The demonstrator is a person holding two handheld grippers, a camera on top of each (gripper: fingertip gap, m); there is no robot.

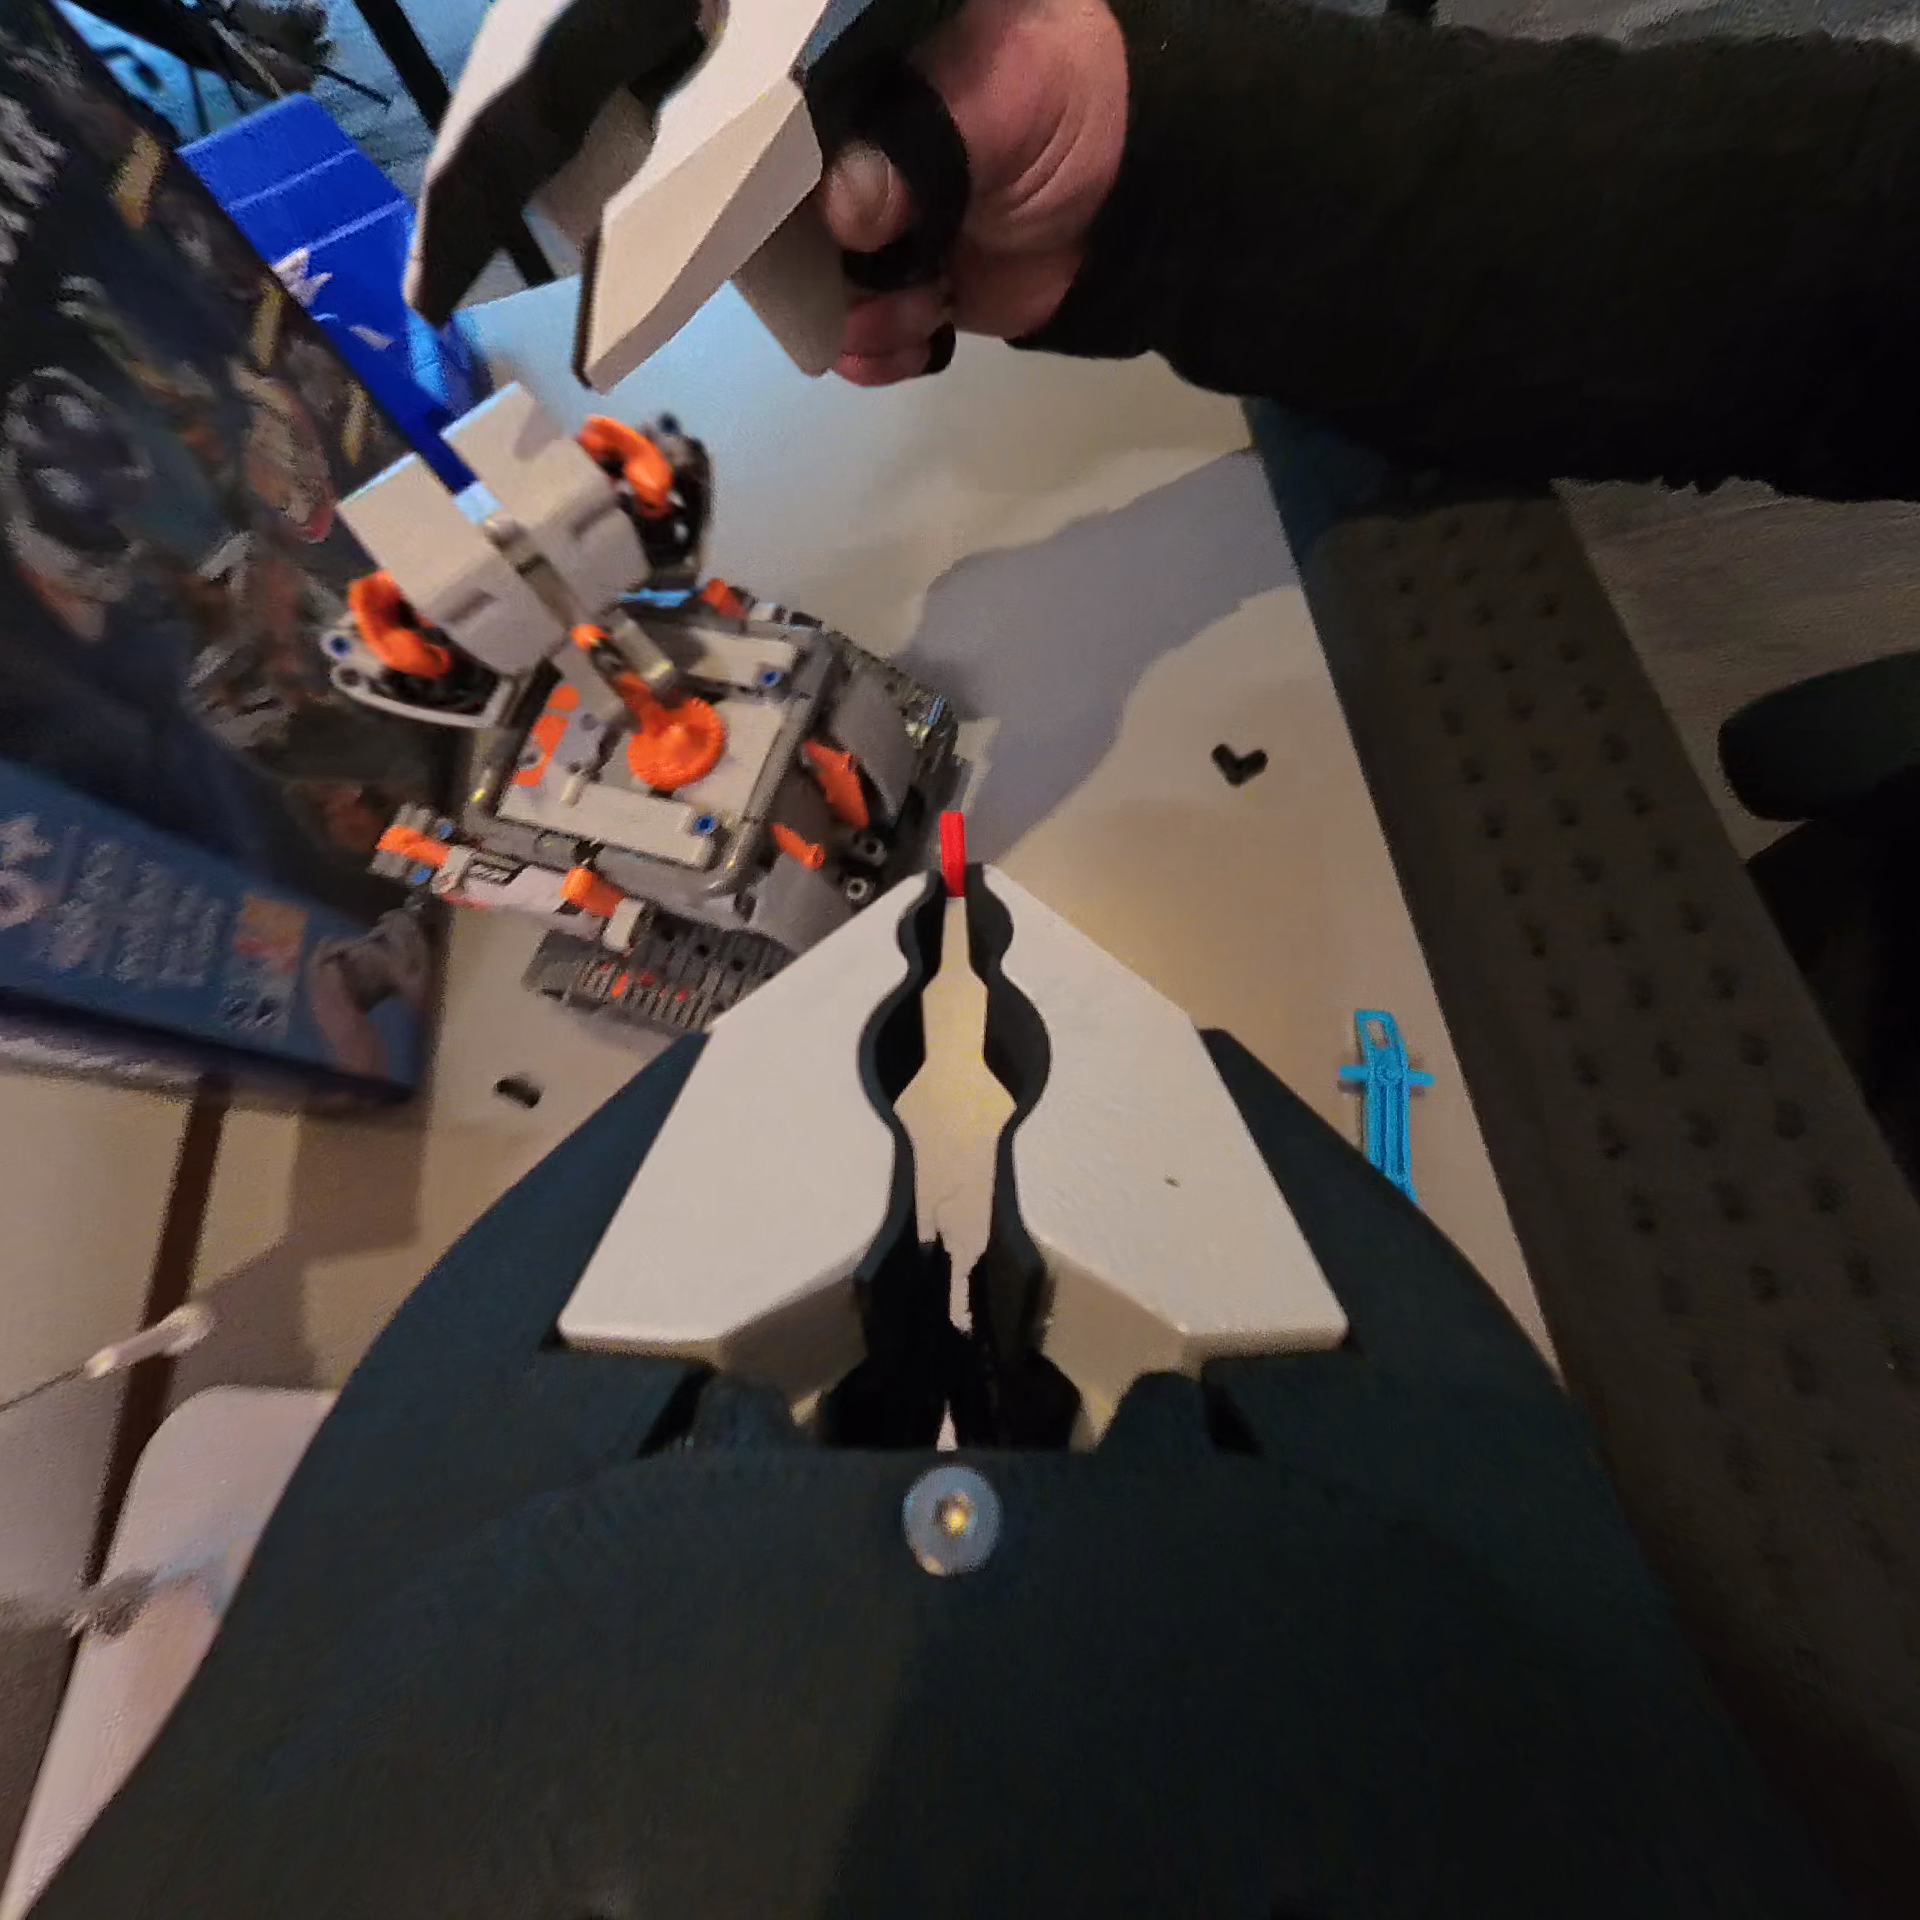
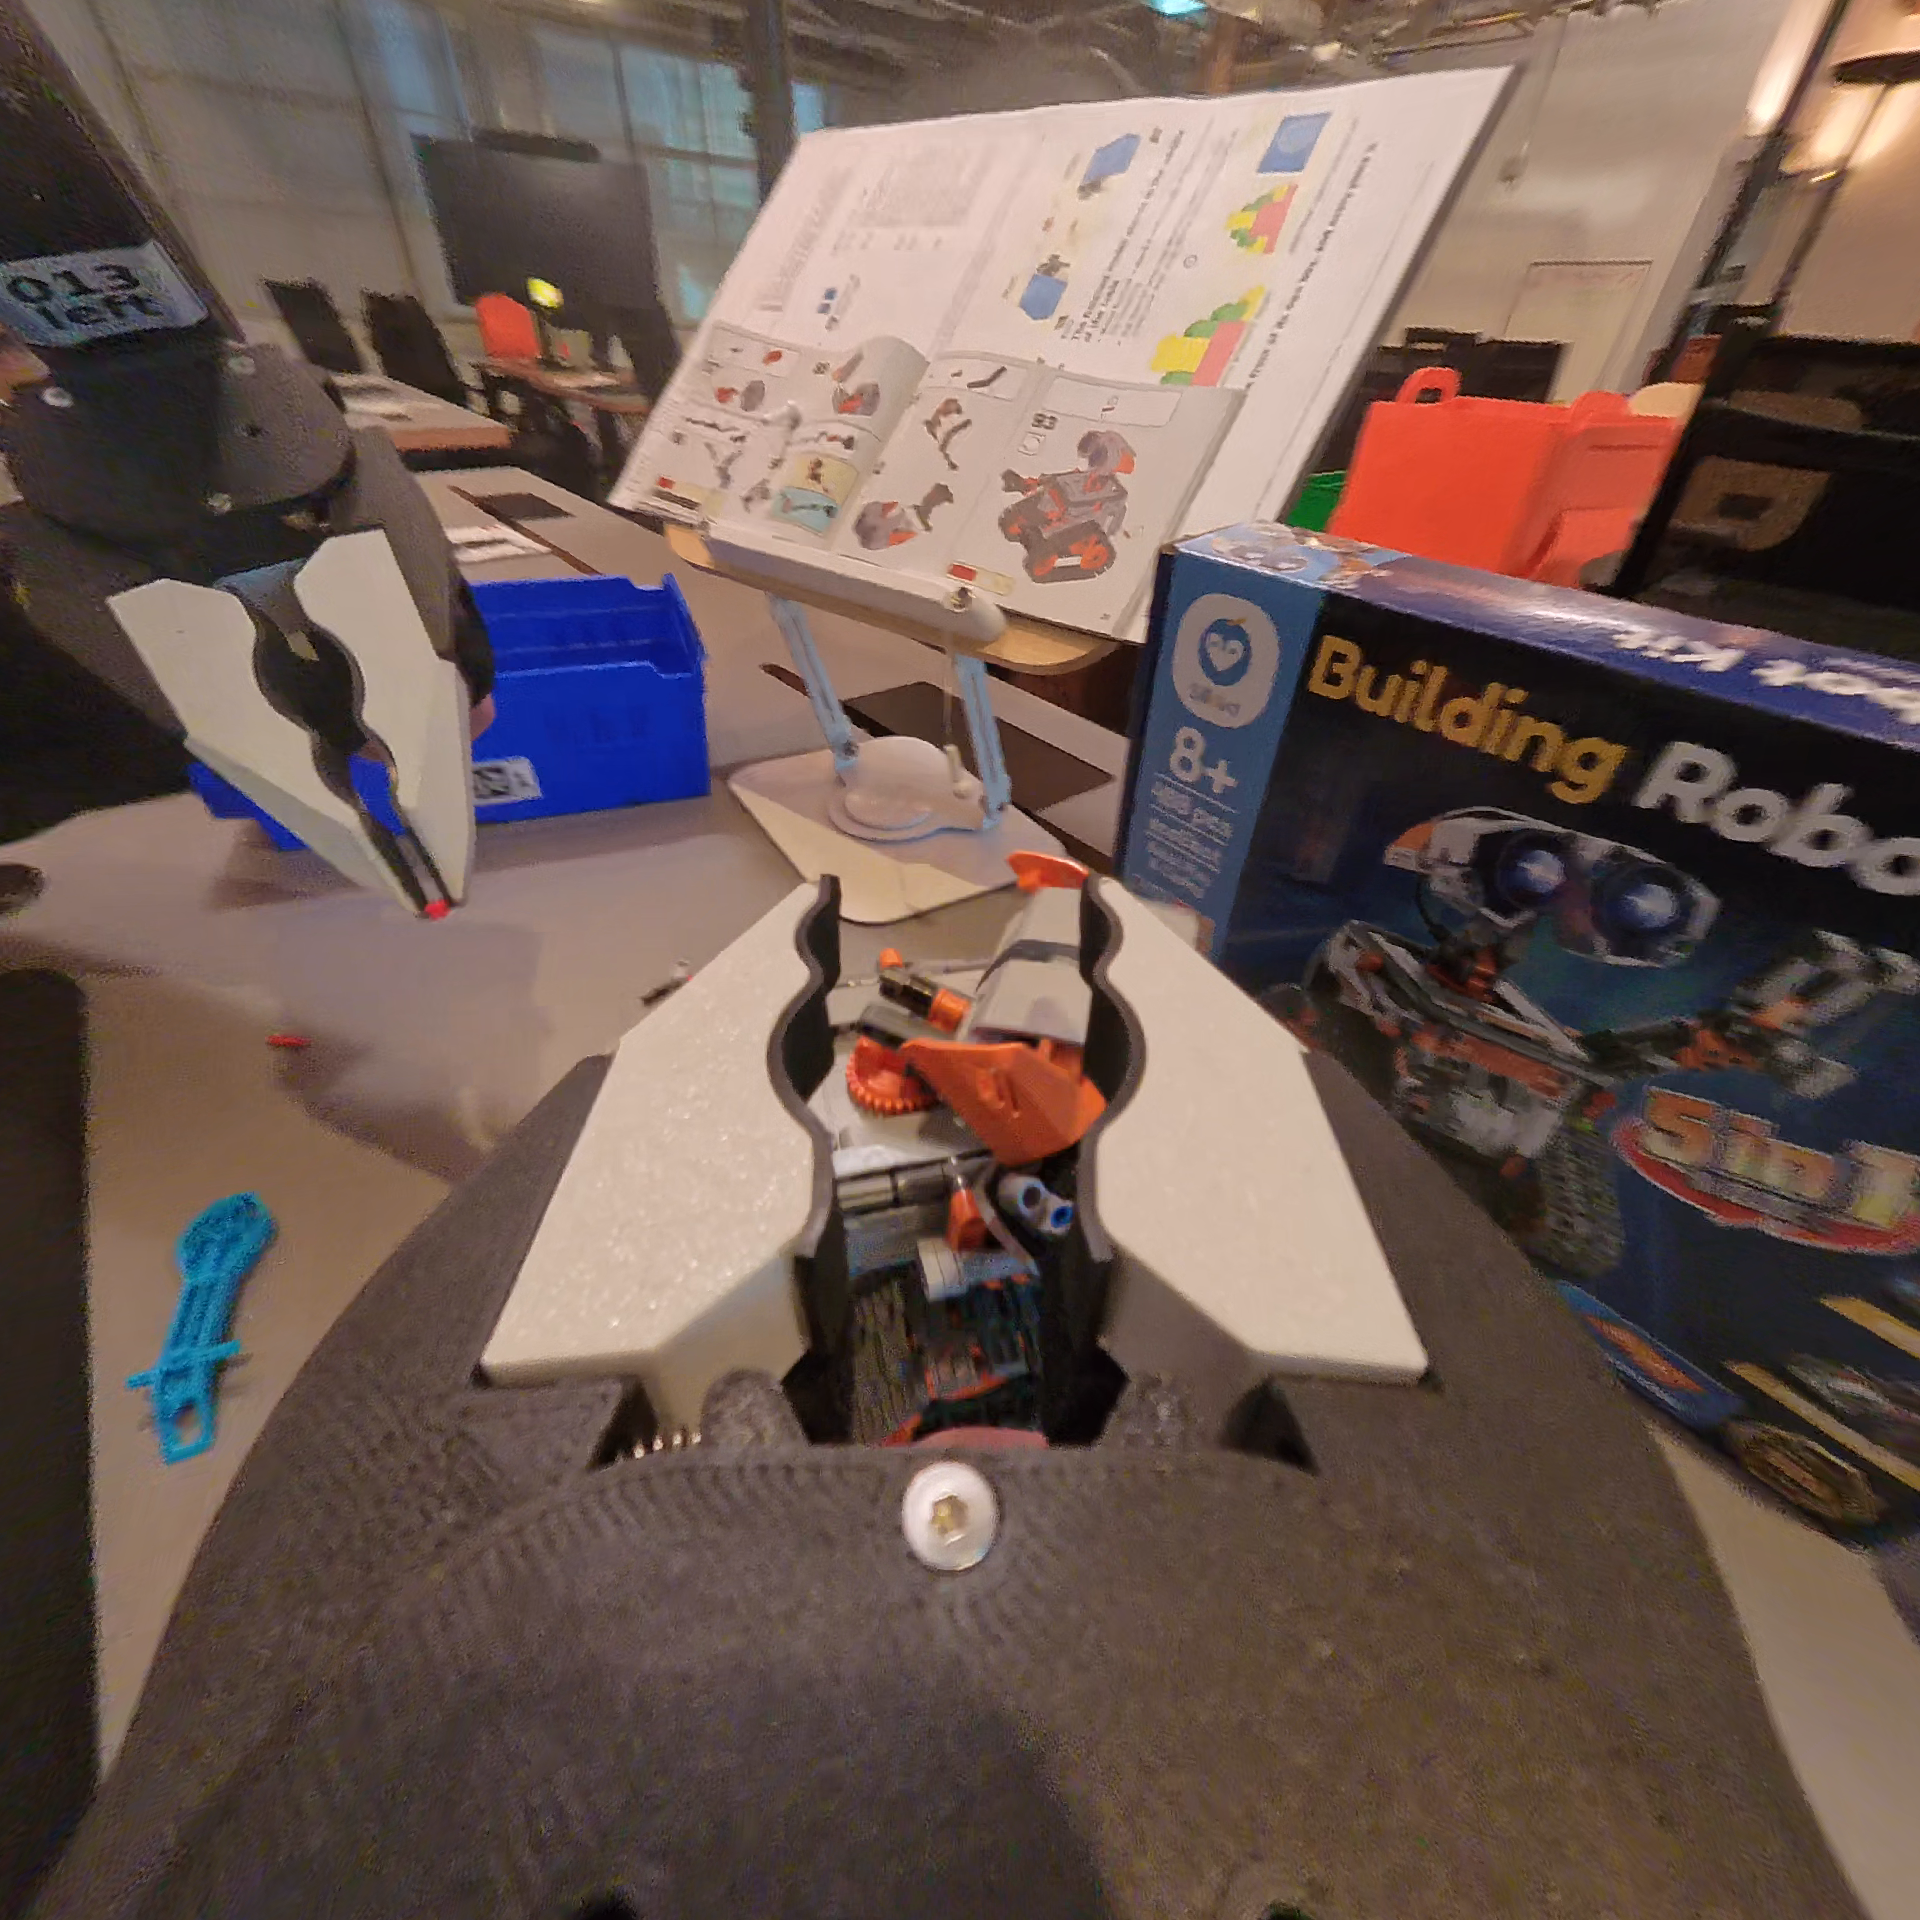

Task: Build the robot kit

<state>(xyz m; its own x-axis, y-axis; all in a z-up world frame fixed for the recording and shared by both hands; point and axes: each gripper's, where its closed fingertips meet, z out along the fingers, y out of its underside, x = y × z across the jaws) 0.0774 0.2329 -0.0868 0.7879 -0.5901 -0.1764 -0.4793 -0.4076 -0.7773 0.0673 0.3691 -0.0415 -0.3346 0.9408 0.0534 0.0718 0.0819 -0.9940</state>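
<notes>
Left claw (image 1: pixel 954 883) pinches a small red piece (image 1: pixel 951 850) just beside the grey-and-orange brick robot (image 1: pixel 665 748).

Right tool (image 2: pixel 956 914) hides robot model's (image 2: pixel 966 1091) lower half.

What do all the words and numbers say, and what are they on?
I do not copy writing out, but here is where it sits.
Blue cardboard box with a robot picture: big yellow and white letters, plus a white badge.
White tag on the black left gripper: short dark characters.
Open white instruction booklet on its stand: print too small and blurred.
White sticker on the blue plastic bin: too small.
</notes>
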